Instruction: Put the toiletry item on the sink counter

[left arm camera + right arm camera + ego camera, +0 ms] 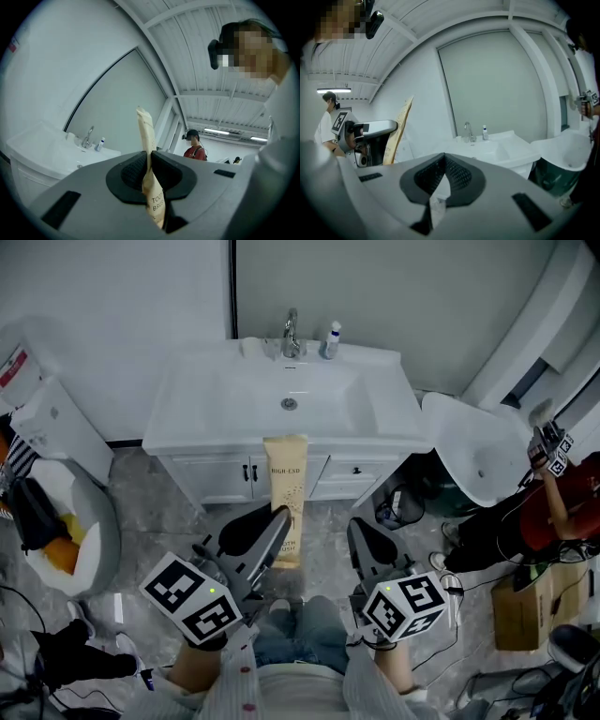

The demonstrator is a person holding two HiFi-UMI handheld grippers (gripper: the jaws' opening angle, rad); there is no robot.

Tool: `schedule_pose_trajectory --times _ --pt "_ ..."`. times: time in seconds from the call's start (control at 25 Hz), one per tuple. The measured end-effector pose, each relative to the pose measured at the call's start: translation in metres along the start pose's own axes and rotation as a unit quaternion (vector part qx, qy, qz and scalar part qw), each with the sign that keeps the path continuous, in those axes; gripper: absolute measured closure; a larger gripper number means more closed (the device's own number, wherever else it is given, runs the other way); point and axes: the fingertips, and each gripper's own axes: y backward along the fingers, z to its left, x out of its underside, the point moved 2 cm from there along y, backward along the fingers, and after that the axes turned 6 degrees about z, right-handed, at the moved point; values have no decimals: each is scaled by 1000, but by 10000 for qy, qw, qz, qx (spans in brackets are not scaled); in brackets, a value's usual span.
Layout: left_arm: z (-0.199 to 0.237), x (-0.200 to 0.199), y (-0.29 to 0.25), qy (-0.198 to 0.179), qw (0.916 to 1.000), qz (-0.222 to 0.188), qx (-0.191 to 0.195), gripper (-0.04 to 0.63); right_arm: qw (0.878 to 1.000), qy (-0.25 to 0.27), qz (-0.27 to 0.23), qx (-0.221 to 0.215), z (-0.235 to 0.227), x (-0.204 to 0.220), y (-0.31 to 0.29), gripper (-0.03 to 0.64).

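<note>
- A tan paper toothbrush packet is pictured clamped in the left gripper; the jaws are pressed tight on its lower part, and its long upper end is pointed up and toward the sink counter
- The packet is held in the air in front of the sink counter and short of it, above the floor before the cupboard under the counter; nothing of it is seen resting on the white surface
- The right gripper is carried beside the left, also in front of the sink counter; its jaw tips are brought together with nothing gripped, only a sliver of floor being visible through the gap behind the tips
- At the back of the sink counter a tap is seen, with a small bottle just to its right; the flat margins on either side of the bowl are shown bare
- A second basin is seen to the right of the sink counter, with a person in red beyond it
- The step in hand is judged to be the carry: the packet has been picked up and is not yet placed
- The next move is judged to call for the left gripper to be reached forward over the counter's front edge and lowered, with the packet tipped flat onto a bare margin and not into the bowl, before the jaws are parted
- No part in the placing is expected of the right gripper
</note>
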Motion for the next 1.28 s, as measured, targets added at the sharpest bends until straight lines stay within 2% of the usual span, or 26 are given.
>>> schedule_pose_trajectory --times 0.32,0.56,0.8,1.28 --pt "24 -6 -23 -4 10000 -13 -75 549 10000 -25 51 12 -25 -7 -29 607" --pt "54 -16 -60 -20 9997 -78 -247 549 9999 46 38 -100 -61 -27 -69 607" --pt "97 -34 -128 74 9989 -46 -454 549 9995 48 208 -251 -117 -57 -130 607" --pt "152 -61 -276 232 9969 -147 -735 549 9968 243 522 -558 -240 -114 -215 607"
